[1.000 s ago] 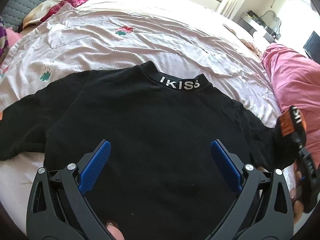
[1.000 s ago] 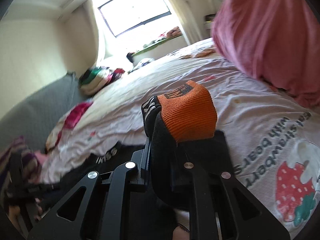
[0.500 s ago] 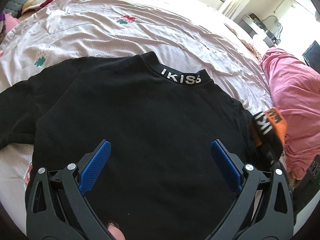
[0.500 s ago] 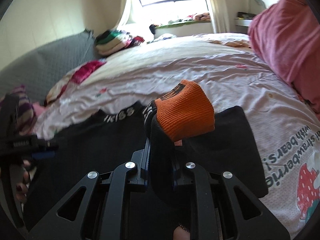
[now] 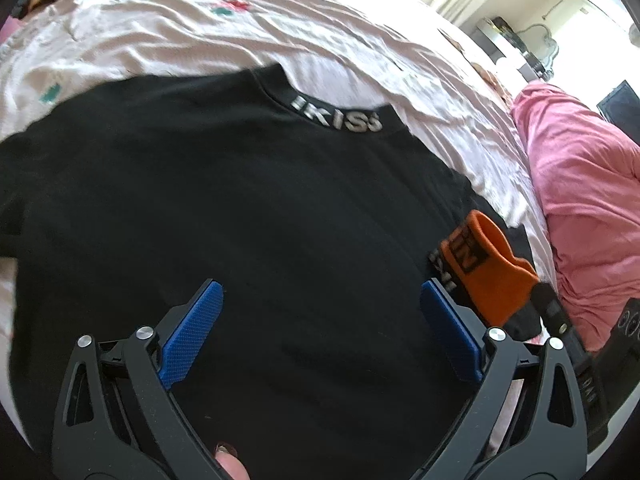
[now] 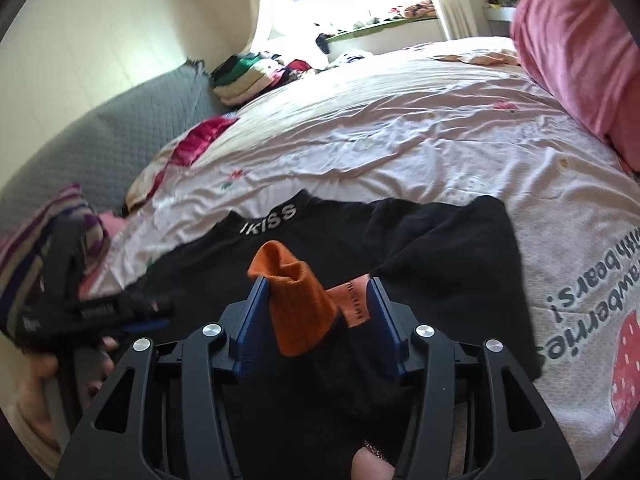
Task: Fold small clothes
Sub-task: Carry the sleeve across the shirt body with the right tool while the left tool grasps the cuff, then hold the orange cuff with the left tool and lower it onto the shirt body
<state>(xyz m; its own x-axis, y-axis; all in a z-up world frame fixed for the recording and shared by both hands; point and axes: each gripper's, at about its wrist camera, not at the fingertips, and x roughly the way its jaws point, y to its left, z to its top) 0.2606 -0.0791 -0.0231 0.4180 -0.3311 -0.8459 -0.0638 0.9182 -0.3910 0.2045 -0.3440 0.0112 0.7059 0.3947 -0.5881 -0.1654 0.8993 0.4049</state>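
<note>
A black sweater (image 5: 248,208) with "IKISS" on the collar lies flat on the bed; it also shows in the right wrist view (image 6: 420,248). My left gripper (image 5: 320,320) is open and empty just above its body. My right gripper (image 6: 316,304) has its jaws parted, with the orange cuff (image 6: 296,304) of the right sleeve loose between them, folded in over the sweater. The cuff (image 5: 488,268) shows at the right in the left wrist view.
The pale printed bedsheet (image 6: 400,128) covers the bed. A pink blanket (image 5: 584,200) lies at the right edge. A grey quilted headboard (image 6: 100,148) and a pile of clothes (image 6: 256,76) are at the far left. A striped cloth (image 6: 36,240) sits near the left gripper.
My right gripper carried the orange cuff leftward over the sweater and its jaws opened. My left gripper moved closer over the sweater body, still open.
</note>
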